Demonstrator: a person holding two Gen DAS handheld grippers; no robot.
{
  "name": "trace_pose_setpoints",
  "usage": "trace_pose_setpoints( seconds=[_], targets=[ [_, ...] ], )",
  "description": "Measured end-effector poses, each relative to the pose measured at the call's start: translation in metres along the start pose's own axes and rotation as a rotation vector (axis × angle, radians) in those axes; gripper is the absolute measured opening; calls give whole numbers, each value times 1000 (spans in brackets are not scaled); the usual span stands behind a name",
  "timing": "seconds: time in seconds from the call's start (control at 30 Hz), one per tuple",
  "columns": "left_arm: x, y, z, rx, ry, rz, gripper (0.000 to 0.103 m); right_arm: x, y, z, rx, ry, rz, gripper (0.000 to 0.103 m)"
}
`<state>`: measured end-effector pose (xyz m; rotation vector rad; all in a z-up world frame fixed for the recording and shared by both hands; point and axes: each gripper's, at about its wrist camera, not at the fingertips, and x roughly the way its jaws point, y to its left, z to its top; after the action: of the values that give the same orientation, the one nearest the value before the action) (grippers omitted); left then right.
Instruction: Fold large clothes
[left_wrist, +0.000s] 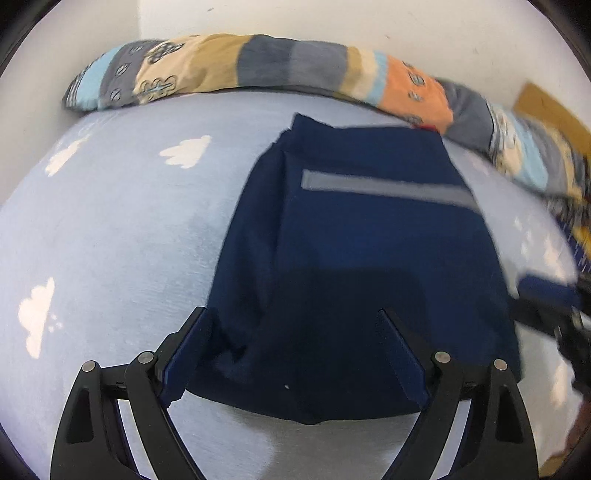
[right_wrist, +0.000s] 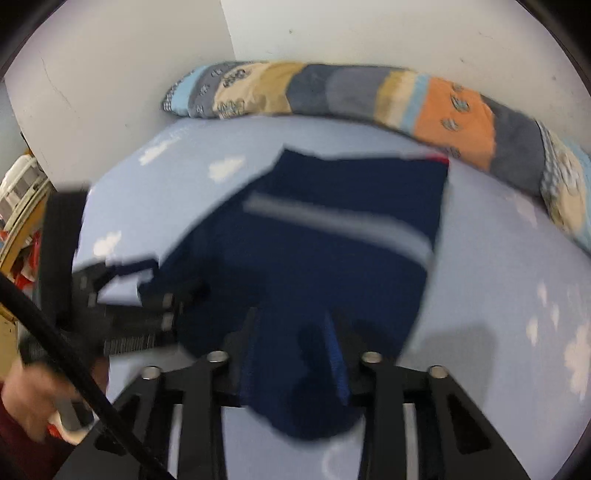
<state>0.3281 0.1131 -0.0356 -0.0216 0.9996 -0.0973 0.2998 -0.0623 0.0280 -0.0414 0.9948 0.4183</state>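
Observation:
A folded navy garment (left_wrist: 369, 240) with a grey stripe (left_wrist: 388, 188) lies flat on the light blue cloud-print sheet (left_wrist: 110, 240). My left gripper (left_wrist: 295, 325) is open wide, its fingers straddling the garment's near left part, just above the cloth. In the right wrist view, which is blurred, the garment (right_wrist: 314, 251) fills the middle. My right gripper (right_wrist: 295, 332) is over the garment's near right corner, its fingers close together with navy cloth between them. The blur hides whether the pads press on it. The left gripper (right_wrist: 147, 280) shows at the garment's left edge.
A rolled patchwork quilt (left_wrist: 258, 62) runs along the white wall behind the garment. A wooden board (left_wrist: 546, 110) stands at the far right. A hand (right_wrist: 33, 398) and a black cable (right_wrist: 74, 369) sit at the lower left. Bare sheet (right_wrist: 498, 295) flanks the garment.

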Motion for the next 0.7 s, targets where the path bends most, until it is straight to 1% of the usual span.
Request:
trace_pose_setpoints(
  seconds=[0.07,0.13,0.2,0.27,0.43,0.5,0.6,0.63,0.7],
  targets=[
    [11,-5,-9,43,12,58,90,3,-7,-24,43,15,9,25],
    [16,-6,-18,56,1,74,92,22,-10,-35,61,55,0,25],
    [18,-5,-22,58,-3,93,94,34,-10,-36,57,59,-9,26],
    [20,-3,-25,45,0,99,96,44,-13,-36,77,79,-8,26],
    [21,5,-28,-16,5,64,98,48,-13,-36,80,78,-17,26],
    [18,3,-27,-5,-1,77,98,43,-11,-37,67,63,-25,26],
    [9,-1,-25,10,-22,93,98,23,0,-31,25,17,-54,25],
    [4,-2,-23,21,-40,108,98,14,3,-27,14,-9,-55,25],
    [-2,-5,-22,46,-71,140,98,2,5,-21,31,-48,-41,26]
  ],
)
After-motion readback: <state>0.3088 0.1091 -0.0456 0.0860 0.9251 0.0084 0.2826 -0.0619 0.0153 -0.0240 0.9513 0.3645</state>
